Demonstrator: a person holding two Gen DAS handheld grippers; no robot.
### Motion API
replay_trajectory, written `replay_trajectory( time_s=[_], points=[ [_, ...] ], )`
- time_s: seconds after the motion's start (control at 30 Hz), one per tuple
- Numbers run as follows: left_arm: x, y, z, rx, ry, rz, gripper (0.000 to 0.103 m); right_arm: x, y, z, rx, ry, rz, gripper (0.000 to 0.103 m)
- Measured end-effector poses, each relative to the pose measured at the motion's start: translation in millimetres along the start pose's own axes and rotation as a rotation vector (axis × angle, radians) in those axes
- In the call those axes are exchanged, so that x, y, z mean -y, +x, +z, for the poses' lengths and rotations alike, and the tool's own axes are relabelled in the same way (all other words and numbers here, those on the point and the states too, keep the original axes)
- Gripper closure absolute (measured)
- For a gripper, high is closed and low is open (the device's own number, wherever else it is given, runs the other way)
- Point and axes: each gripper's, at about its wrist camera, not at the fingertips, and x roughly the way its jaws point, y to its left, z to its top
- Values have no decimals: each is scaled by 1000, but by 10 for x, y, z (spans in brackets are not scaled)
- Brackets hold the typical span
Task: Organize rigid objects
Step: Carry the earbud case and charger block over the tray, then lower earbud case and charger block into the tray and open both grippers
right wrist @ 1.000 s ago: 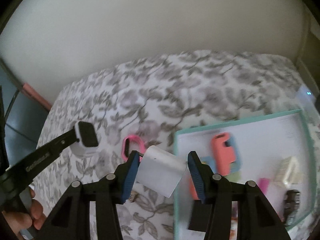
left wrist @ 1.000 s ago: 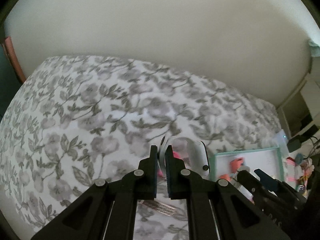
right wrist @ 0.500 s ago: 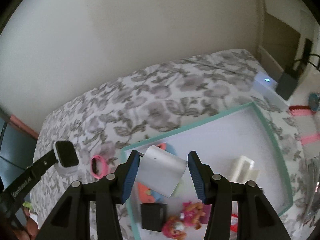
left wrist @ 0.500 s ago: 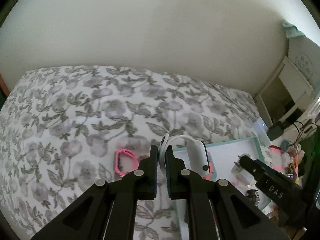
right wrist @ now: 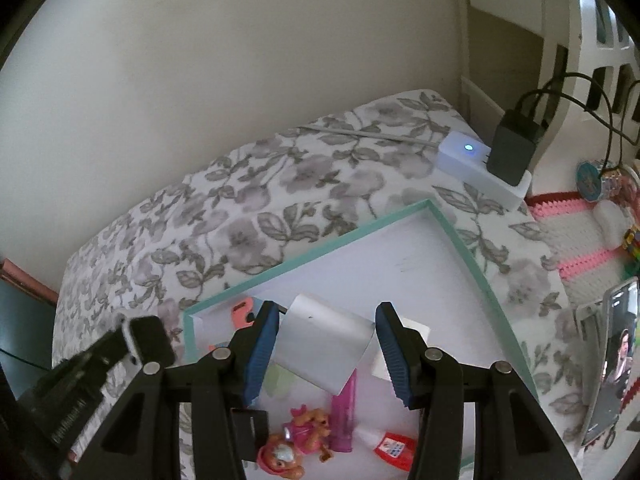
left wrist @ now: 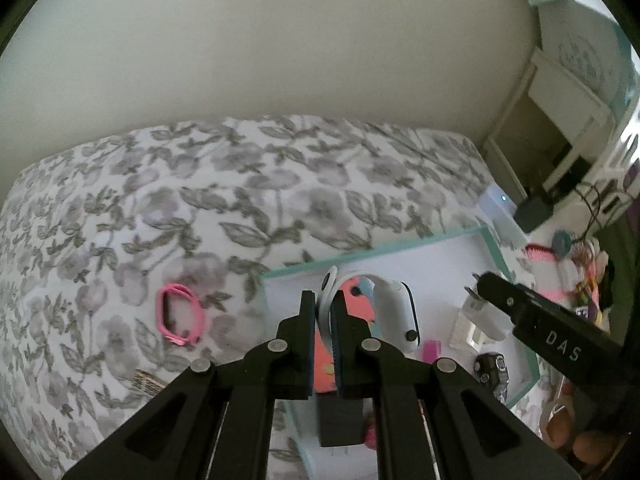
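Both tongs above teal-rimmed tray (right wrist: pixel 460 240), far corner seemingly bare, bedspread (left wrist: pixel 240 200) beyond.

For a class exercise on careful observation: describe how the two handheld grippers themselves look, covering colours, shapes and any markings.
Both are black, angular plastic frames with silver rivets at the joints. The left gripper has flat black fingers edged in dark blue. The right gripper has blue ribbed pads. White letters "DAS" mark the right gripper's side in the left wrist view; the left one also carries white lettering, too blurred to read.

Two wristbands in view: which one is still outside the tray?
The pink band, lying on the floral cover left of the teal tray. The white band is clamped in the left gripper above the tray.
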Motion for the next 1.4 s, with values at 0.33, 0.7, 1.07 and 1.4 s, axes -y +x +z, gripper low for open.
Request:
replay_trajectory(
  time_s=[0.33, 0.7, 1.07, 1.4],
  points=[
    [343, 379, -182, -100, 70, -1, 96, 119, 131, -37, -41, 6, -15, 50],
    [418, 606, -310, -162, 97, 24, 95, 178, 297, -115, -95, 4, -30, 50],
    [395, 704, -354, -192, 100, 44, 95, 151, 390, -163, -125, -17, -46, 50],
    [375, 707, -346, -207, 87, 45, 76, 122, 423, -174, -135, -35, -58, 49]
  ],
)
